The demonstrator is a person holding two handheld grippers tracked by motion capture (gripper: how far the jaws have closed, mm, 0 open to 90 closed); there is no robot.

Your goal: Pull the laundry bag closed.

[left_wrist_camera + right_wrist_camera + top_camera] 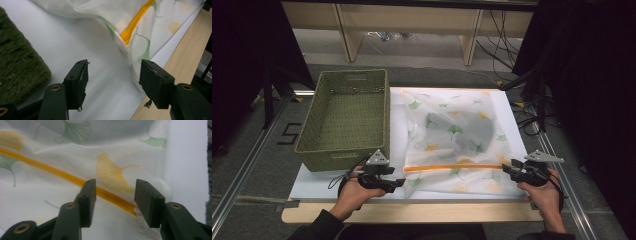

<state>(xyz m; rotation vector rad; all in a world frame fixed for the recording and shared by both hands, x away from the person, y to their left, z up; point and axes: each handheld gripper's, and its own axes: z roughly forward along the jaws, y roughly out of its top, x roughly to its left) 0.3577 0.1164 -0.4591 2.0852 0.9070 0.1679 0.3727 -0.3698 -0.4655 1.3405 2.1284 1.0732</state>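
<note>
Nearest, left tongs (398, 183) at 7 o'clock and right tongs (507, 168) at 5 o'clock both stand open, nothing gripped, flanking the near end of the mesh bag (452, 135). Bag lies at table (312, 186) centre, orange zipper (452, 167) across its near end. Green basket (347, 120) at 10 o'clock.

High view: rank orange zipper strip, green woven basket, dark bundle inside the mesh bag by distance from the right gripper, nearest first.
From the right gripper:
1. Orange zipper strip – just to its left, its end close to the jaws.
2. Dark bundle inside the leaf-printed mesh bag – farther up the table, mid-bag.
3. Green woven basket – far left side.
</note>
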